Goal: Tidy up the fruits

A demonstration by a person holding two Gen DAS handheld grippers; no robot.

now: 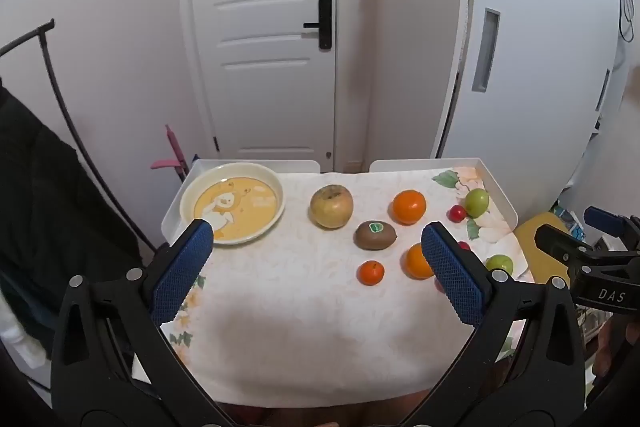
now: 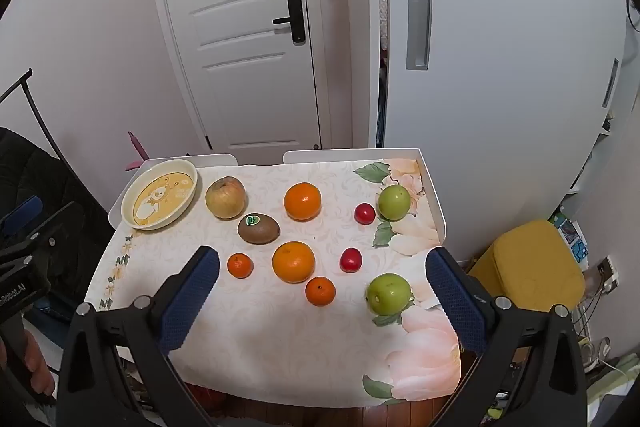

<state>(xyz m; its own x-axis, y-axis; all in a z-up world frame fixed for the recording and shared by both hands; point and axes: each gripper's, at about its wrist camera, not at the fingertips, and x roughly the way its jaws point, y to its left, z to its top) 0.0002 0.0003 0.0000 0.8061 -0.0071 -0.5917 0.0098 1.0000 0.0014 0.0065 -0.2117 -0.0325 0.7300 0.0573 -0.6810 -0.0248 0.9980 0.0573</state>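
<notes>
A cream plate (image 2: 129, 205) with a bear picture sits at the table's far left; it also shows in the left wrist view (image 1: 188, 197). Fruit lies loose on the cloth: a yellowish apple (image 2: 225, 197), a kiwi (image 2: 258, 228), two oranges (image 2: 302, 201) (image 2: 293, 261), two small tangerines (image 2: 240, 265) (image 2: 320, 291), two red fruits (image 2: 364, 213) (image 2: 351, 259) and two green apples (image 2: 394, 202) (image 2: 388, 293). My left gripper (image 1: 316, 263) is open and empty above the near table. My right gripper (image 2: 322, 291) is open and empty, held over the near fruit.
The table (image 2: 280, 359) has a floral cloth and a raised white rim (image 2: 434, 195) at the back and sides. A white door (image 2: 240, 27) stands behind. A yellow stool (image 2: 532, 263) is at the right, a dark coat rack (image 1: 48, 155) at the left.
</notes>
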